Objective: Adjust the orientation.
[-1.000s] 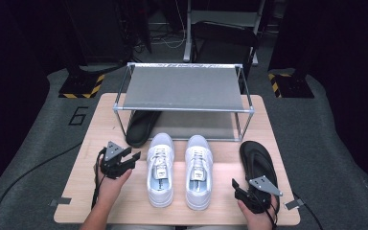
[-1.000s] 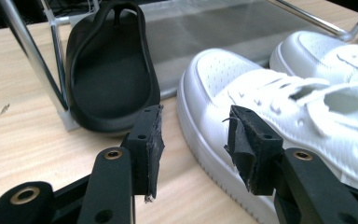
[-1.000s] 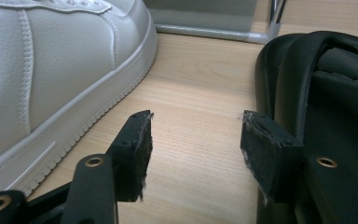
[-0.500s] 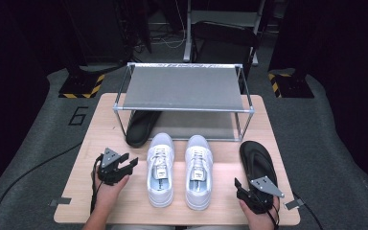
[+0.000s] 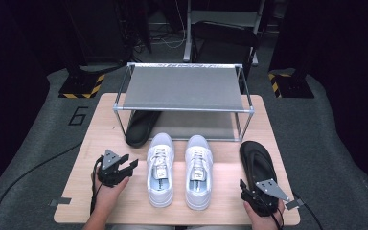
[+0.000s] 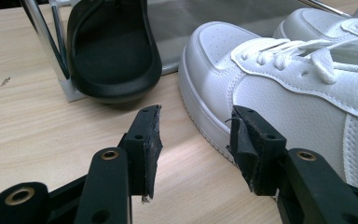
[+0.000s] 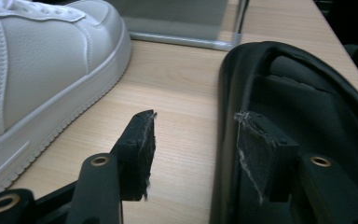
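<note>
Two white sneakers stand side by side on the wooden table (image 5: 100,143), the left sneaker (image 5: 160,168) and the right sneaker (image 5: 198,170). One black slipper (image 5: 141,127) lies half under the metal shoe rack (image 5: 184,88). A second black slipper (image 5: 257,163) lies at the right. My left gripper (image 5: 130,164) is open beside the left sneaker (image 6: 279,88), one jaw close to its sole, nothing held (image 6: 196,144). My right gripper (image 5: 249,190) is open (image 7: 193,149), its jaws astride the near side wall of the right slipper (image 7: 298,102).
The rack's grey lower shelf (image 5: 196,125) sits low behind the sneakers, and its steel legs (image 6: 44,42) stand near the left slipper (image 6: 112,51). Dark floor surrounds the table. A cable (image 5: 28,177) trails off to the left.
My left gripper has drawn back a little toward the table's front edge. The right gripper has shifted slightly the same way. The shoes have not moved.
</note>
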The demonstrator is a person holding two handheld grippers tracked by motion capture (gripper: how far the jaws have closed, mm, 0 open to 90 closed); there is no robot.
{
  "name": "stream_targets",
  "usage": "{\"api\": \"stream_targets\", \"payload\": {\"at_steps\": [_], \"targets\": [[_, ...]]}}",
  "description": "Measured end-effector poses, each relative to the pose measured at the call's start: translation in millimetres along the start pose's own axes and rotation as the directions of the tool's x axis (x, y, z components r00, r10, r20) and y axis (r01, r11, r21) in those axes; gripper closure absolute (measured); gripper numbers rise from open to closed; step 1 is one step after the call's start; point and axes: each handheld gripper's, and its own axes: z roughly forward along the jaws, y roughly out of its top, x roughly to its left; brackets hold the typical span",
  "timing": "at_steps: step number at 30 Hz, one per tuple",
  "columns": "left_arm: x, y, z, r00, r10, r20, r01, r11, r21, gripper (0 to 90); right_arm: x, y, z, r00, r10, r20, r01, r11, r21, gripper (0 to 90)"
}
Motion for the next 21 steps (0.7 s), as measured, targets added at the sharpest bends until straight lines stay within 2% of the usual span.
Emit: {"api": "stream_targets", "payload": {"at_steps": [3,4,6,7,9,11,14,18,21], "targets": [[-0.3,-1.6,-0.9,1.0000,0.005,0.003,-0.004,1.0000,-0.004,52.9,-3.8,-0.9,-5.2,0.9997,0.014,0.021,-0.013,0.999,-0.041,46.7],[-0.6,-2.7,-0.7,1.0000,0.004,-0.003,-0.004,0.9999,-0.014,52.9,-5.0,-1.2,-5.4,0.9995,0.015,0.029,-0.014,0.999,-0.030,46.7],[0.0,-4.3,-2.0,1.0000,0.003,0.005,-0.003,1.0000,-0.001,52.9,-7.0,-3.6,-3.1,0.9990,0.021,0.040,-0.020,1.000,-0.004,46.8],[-0.5,-5.8,-1.8,1.0000,-0.006,-0.003,0.006,0.9999,-0.010,52.9,-8.8,-5.8,0.2,0.9989,0.032,0.035,-0.032,0.999,0.025,51.7],[0.1,-8.0,-2.4,1.0000,-0.002,-0.004,0.002,0.9999,-0.012,52.9,-9.5,-6.3,1.5,0.9991,0.034,0.026,-0.035,0.999,0.033,52.9],[1.0,-9.8,-3.8,1.0000,-0.009,0.005,0.009,1.0000,0.000,52.8,-8.5,-6.5,5.7,0.9992,0.035,0.021,-0.036,0.997,0.067,55.5],[2.6,-12.2,-5.1,0.9998,-0.021,0.001,0.021,0.9997,-0.008,52.7,-9.0,-7.1,9.0,0.9989,0.041,0.023,-0.042,0.996,0.079,59.0],[4.6,-15.7,-8.0,0.9997,-0.023,-0.006,0.023,0.9997,-0.003,52.7,-13.8,-8.4,9.5,0.9978,0.062,0.023,-0.064,0.995,0.077,69.5],[5.3,-16.4,-9.4,0.9997,-0.024,-0.008,0.024,0.9997,0.005,52.5,-15.1,-8.5,9.7,0.9974,0.067,0.029,-0.069,0.995,0.078,70.8]]}}
